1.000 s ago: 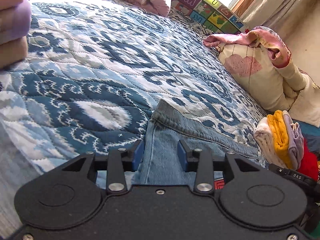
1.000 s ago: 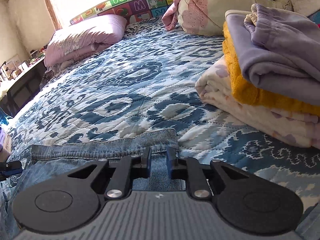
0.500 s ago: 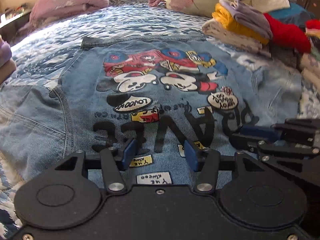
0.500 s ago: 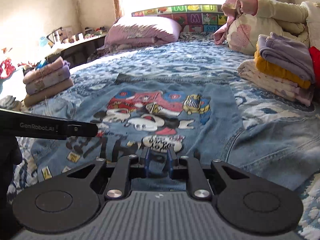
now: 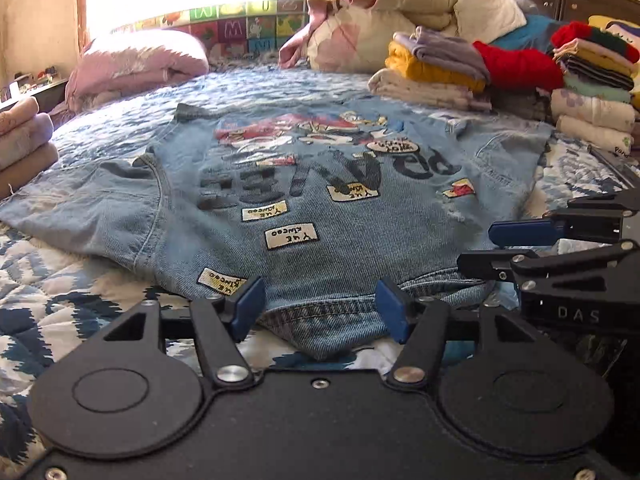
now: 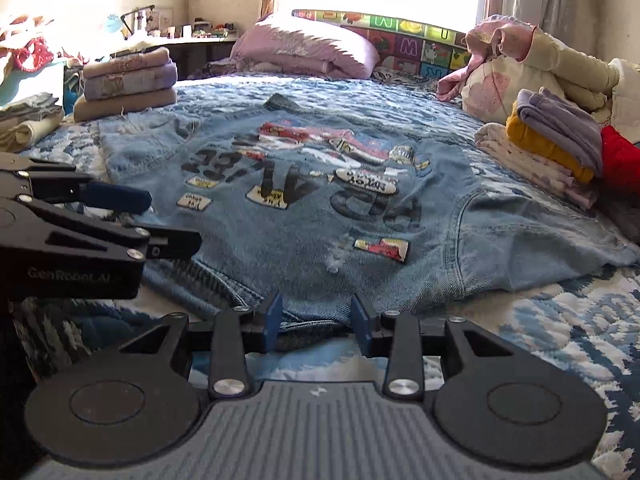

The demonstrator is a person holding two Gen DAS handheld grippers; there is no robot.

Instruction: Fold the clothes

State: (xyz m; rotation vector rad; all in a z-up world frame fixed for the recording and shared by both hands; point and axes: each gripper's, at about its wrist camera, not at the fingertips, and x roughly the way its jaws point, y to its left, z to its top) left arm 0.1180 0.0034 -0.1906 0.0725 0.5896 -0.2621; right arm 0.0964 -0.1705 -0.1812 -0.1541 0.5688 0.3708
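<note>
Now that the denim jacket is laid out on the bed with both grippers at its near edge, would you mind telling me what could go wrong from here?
1. The denim jacket lies uneven: its sleeve is rumpled, so a fold could trap creases.
2. The left gripper and right gripper are opening with the hem between their pads; the cloth may snag as they withdraw.
3. The folded stack sits close beside the jacket; a swinging sleeve might topple it.

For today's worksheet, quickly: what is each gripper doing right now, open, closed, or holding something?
Left gripper: jaws opening, denim jacket hem between the pads, not pinched.
Right gripper: jaws opening, jacket hem between them, no longer gripped.
</note>
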